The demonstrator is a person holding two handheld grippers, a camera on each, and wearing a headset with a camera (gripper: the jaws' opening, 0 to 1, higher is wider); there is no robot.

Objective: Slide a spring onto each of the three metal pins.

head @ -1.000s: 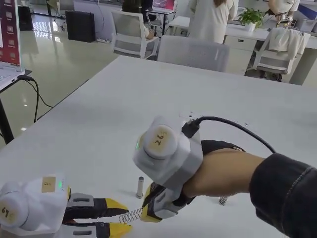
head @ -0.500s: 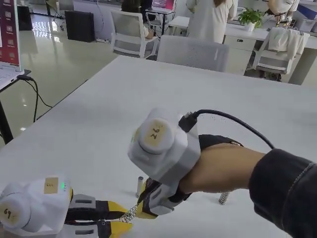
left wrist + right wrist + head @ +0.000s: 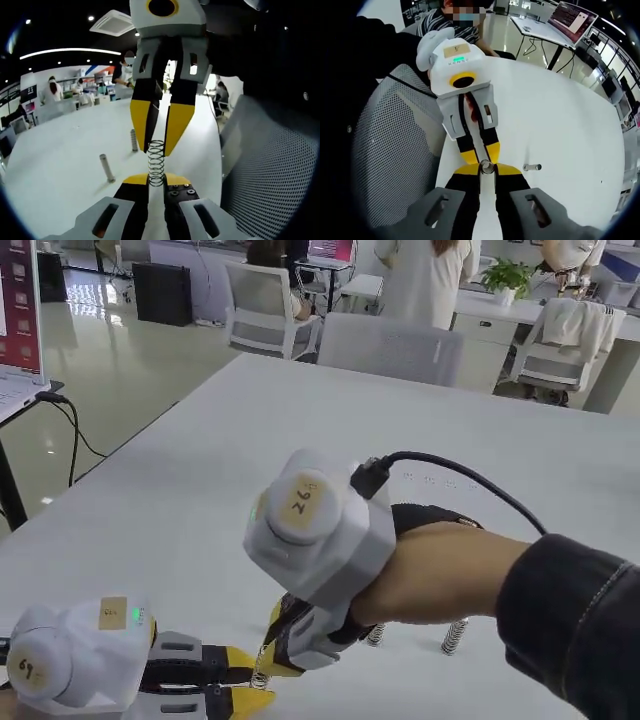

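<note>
A small metal spring (image 3: 156, 162) spans the gap between my two grippers, which meet tip to tip. My left gripper (image 3: 155, 181) is shut on its near end. My right gripper (image 3: 159, 144) comes in from above and is shut on the far end. From the head, the spring (image 3: 259, 676) sits low between the left gripper (image 3: 243, 682) and the right gripper (image 3: 274, 658), held by a hand. In the right gripper view the spring (image 3: 487, 167) shows end-on in my right gripper (image 3: 487, 171). Two metal pins (image 3: 106, 168) (image 3: 134, 140) stand on the table to the left.
Two loose springs (image 3: 377, 634) (image 3: 455, 636) lie on the white table (image 3: 300, 430) under the right forearm. A pin (image 3: 532, 167) shows beside the right jaws. A mesh chair back (image 3: 270, 165) is close by. Chairs and people stand beyond the table's far edge.
The right gripper moved left and down, bringing the spring against the left gripper, whose jaws closed in on it. It now covers the pin in the head view; a second loose spring came into sight.
</note>
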